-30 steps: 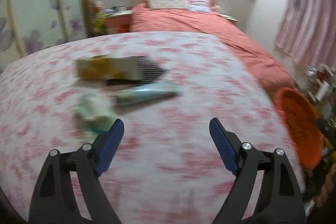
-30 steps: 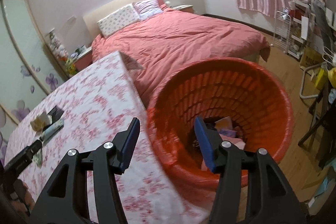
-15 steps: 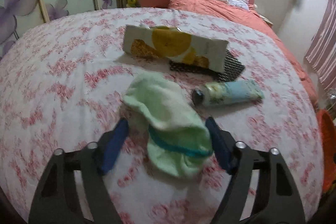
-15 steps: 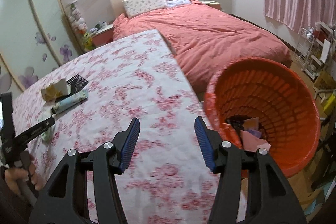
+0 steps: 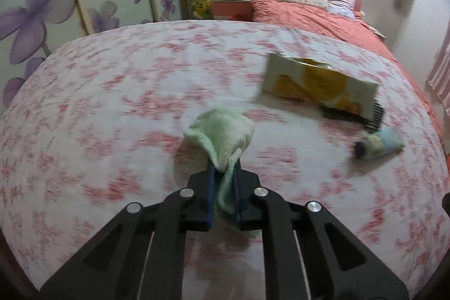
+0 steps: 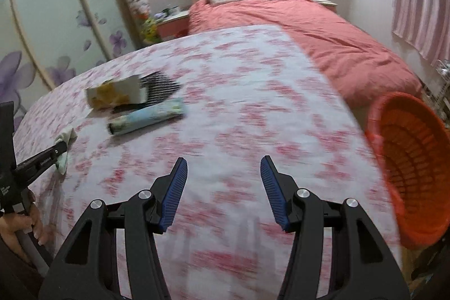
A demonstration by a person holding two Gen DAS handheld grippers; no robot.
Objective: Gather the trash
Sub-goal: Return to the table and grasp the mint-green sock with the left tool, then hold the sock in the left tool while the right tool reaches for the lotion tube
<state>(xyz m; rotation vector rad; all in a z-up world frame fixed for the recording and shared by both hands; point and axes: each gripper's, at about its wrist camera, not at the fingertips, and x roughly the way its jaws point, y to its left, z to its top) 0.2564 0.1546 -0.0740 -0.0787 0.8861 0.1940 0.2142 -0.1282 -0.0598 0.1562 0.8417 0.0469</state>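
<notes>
We now have the green cloth (image 5: 222, 137) clamped in our left gripper (image 5: 224, 187).
Half a second ago it lay loose; our right gripper (image 6: 223, 187) hangs apart, empty, orange basket (image 6: 410, 167) next.

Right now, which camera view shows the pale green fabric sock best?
The left wrist view: the pale green fabric sock fills its centre, pinched in the shut left tool. The right wrist view shows that sock only small, at its left edge.

One sock (image 5: 222, 131), one tube (image 6: 146, 120), one packet (image 6: 115, 94), one comb (image 6: 160, 87), one basket (image 6: 416, 159).
</notes>
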